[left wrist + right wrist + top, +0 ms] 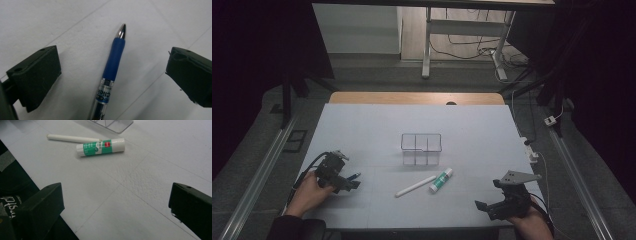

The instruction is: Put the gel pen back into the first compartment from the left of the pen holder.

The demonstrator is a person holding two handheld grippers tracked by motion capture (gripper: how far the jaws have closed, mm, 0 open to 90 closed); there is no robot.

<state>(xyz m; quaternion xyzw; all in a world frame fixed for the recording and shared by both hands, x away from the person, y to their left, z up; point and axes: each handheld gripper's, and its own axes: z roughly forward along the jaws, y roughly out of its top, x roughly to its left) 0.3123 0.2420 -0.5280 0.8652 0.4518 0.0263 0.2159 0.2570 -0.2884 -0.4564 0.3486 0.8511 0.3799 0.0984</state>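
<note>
A blue pen (110, 70) with a silver tip lies on the white table top (377, 125), pointing away between the wide-apart jaws of my left gripper (113, 53). The pads do not touch it. In the high view this left gripper (343, 175) sits at the near left with the pen (354, 176) at its tips. My right gripper (488, 195) rests at the near right, open with nothing between its jaws (115, 192). A green-and-white glue stick (441, 180) (100, 146) and a white stick (415, 186) (72, 138) lie side by side in the middle.
A clear divided box (421, 148) stands just beyond the glue stick, and its corner (112, 125) shows in the right gripper view. The table's near edge (32, 182) runs close to the right gripper. A wooden strip (412, 98) borders the far side.
</note>
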